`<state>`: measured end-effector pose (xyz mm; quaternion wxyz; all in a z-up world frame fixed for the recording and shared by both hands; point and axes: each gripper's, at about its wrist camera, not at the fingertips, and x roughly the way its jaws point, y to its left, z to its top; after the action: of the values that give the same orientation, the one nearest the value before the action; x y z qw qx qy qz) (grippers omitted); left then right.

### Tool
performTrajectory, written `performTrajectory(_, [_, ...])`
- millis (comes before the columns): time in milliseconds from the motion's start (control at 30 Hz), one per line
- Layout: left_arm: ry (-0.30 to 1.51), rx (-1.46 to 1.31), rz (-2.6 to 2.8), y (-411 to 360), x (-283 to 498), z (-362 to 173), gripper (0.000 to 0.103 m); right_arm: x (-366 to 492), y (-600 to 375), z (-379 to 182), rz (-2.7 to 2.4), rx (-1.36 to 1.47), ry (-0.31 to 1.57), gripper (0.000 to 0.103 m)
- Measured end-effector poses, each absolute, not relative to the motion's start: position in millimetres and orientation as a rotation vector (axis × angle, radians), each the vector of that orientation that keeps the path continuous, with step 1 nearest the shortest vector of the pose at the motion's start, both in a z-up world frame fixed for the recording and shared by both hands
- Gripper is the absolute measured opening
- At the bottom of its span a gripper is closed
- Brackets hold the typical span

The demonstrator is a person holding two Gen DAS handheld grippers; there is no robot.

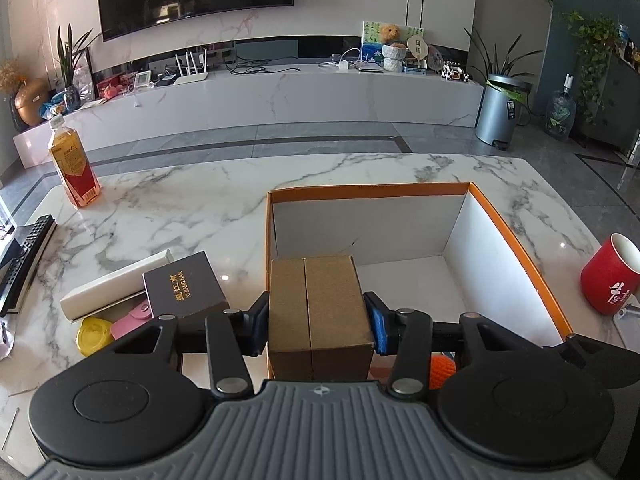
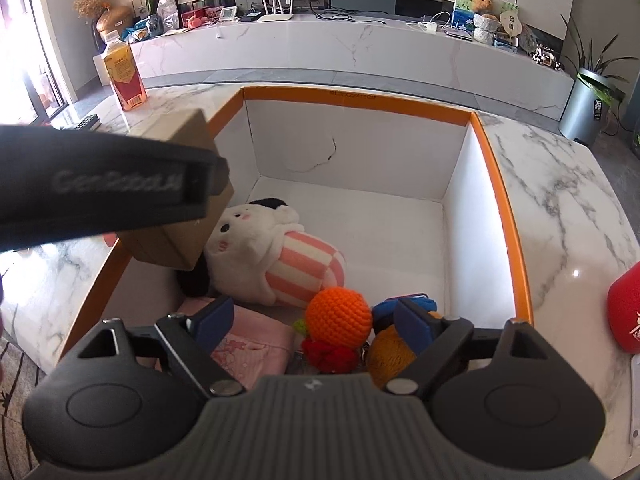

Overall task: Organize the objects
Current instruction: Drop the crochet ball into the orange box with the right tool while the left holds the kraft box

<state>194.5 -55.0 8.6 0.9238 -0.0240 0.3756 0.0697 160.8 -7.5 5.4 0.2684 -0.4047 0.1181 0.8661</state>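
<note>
My left gripper (image 1: 318,322) is shut on a brown cardboard box (image 1: 318,312) and holds it over the left wall of the orange-rimmed white box (image 1: 516,236). In the right wrist view the cardboard box (image 2: 180,240) hangs above the orange-rimmed box's (image 2: 496,184) near-left corner, with the left gripper's black finger across it. My right gripper (image 2: 316,326) is open and empty, low over the box's near end. Under it lie a white plush with pink stripes (image 2: 276,264), an orange crochet ball (image 2: 338,318), a yellow yarn ball (image 2: 390,354) and a pink cloth (image 2: 256,342).
A tea bottle (image 1: 74,160) stands at the table's far left. A dark gift box (image 1: 184,290), a white box (image 1: 116,284), a yellow lid (image 1: 94,334) and a pink case (image 1: 132,318) lie left of the orange-rimmed box. A red mug (image 1: 610,276) stands right. A remote (image 1: 24,258) lies at the left edge.
</note>
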Motion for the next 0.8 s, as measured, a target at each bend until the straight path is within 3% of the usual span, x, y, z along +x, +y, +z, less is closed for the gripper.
performTrajectory(167, [0.771, -0.049, 0.151, -54.6, 207.6, 5.7, 0.054, 166.4, 1.2, 6.2, 2.352, -1.060, 0.401, 0.088])
performTrajectory(800, [0.723, -0.057, 0.210, -54.0, 239.4, -6.6, 0.054, 168.6, 2.3, 6.8, 2.414, -1.072, 0.418, 0.086])
